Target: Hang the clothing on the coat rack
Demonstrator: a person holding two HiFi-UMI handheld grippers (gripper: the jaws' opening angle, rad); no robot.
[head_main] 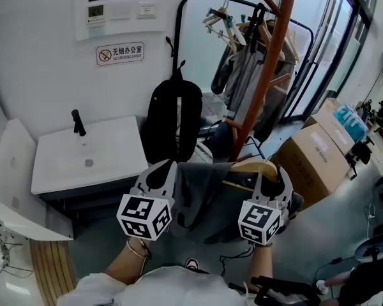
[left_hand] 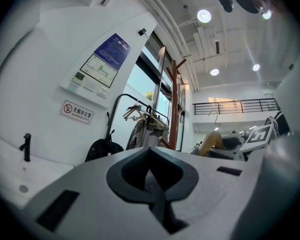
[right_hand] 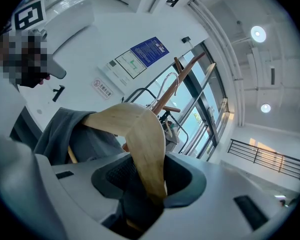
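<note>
Grey garment (head_main: 207, 199) draped on a wooden hanger (head_main: 255, 169), held up in front of the person between both grippers, near the coat rack (head_main: 268, 62) but not on it. Right gripper (right_hand: 150, 184) clamped on the hanger's arm (cloth hangs off to its left). Left gripper (left_hand: 155, 184) pinched on the garment's left edge, grey cloth in the jaws. Black backpack (head_main: 173, 116) hangs just behind, sink (head_main: 89, 152) at left, box (head_main: 313, 155) at right.

At my eleven o'clock, a red-and-white sign (head_main: 119, 54) on the wall (head_main: 38, 56) reads "无烟办公室 NO SMOKING OFFICE". The blue poster's (left_hand: 112, 51) print is too small for me to read.
</note>
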